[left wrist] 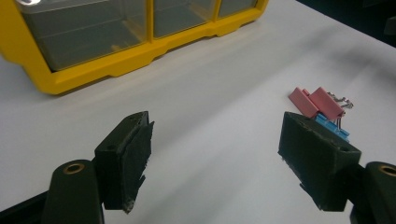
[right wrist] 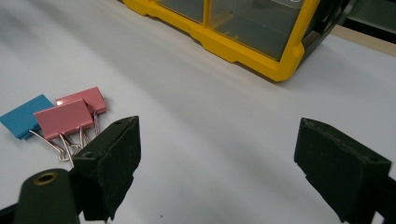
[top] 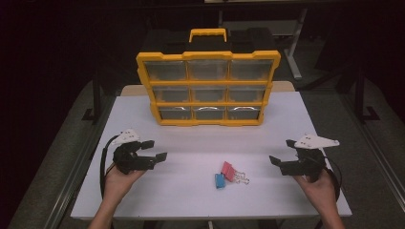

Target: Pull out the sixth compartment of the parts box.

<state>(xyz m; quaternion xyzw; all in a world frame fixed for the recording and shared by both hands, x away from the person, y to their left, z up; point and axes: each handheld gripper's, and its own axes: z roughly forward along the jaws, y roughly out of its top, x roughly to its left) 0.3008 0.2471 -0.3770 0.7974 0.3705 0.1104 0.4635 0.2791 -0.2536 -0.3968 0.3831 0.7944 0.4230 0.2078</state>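
Blue clip [left wrist: 337,130] (partly behind left gripper [left wrist: 215,158])

Premises present as a laboratory or test workspace set up for recording, not a home or shop. A plain white table [top: 286,124] stands alone in a darkened room, lit from above while the surroundings fall away to black. Beyond it are metal frame legs [top: 293,52] of further benches and dark upright stands [top: 97,93] at either side of the table. The floor [top: 367,157] is grey and bare, apparently carpeted. On the table sits a yellow parts organiser [top: 208,88] with clear drawers and a carry handle, workshop-type storage. Furnishing is purely functional. No finer identification of the facility can be made.
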